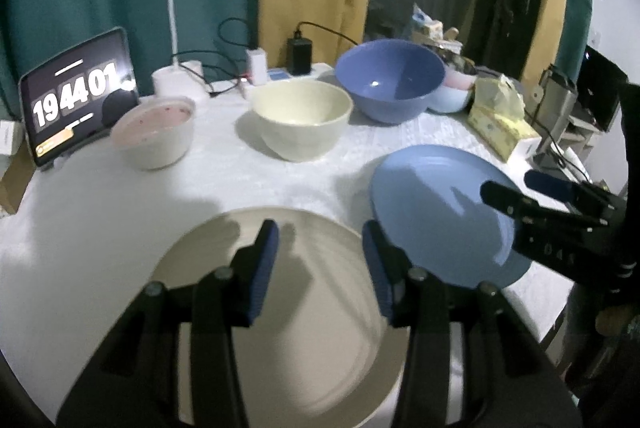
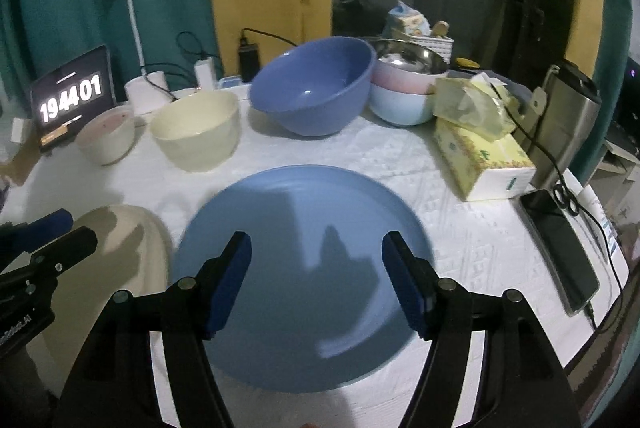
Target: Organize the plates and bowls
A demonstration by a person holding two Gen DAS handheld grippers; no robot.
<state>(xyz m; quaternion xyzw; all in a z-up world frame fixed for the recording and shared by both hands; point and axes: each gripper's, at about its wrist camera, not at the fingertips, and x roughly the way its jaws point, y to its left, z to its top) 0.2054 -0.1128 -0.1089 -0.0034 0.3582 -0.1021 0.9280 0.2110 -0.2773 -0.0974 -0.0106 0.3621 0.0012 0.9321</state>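
A cream plate (image 1: 280,340) lies at the table's front, under my open, empty left gripper (image 1: 320,252); it also shows in the right wrist view (image 2: 132,248). A blue plate (image 2: 304,268) lies to its right, under my open, empty right gripper (image 2: 316,268); it also shows in the left wrist view (image 1: 436,212), where the right gripper (image 1: 516,188) hovers over its right edge. Behind stand a pink-lined white bowl (image 1: 154,132), a cream bowl (image 1: 302,118) and a large blue bowl (image 1: 390,78).
A tablet clock (image 1: 76,96) and a white lamp (image 1: 172,0) stand at the back left. Stacked pastel bowls with a steel bowl (image 2: 408,84), a tissue box (image 2: 480,156), a steel flask (image 2: 560,124) and a phone (image 2: 560,248) crowd the right side. Chargers and cables lie at the back.
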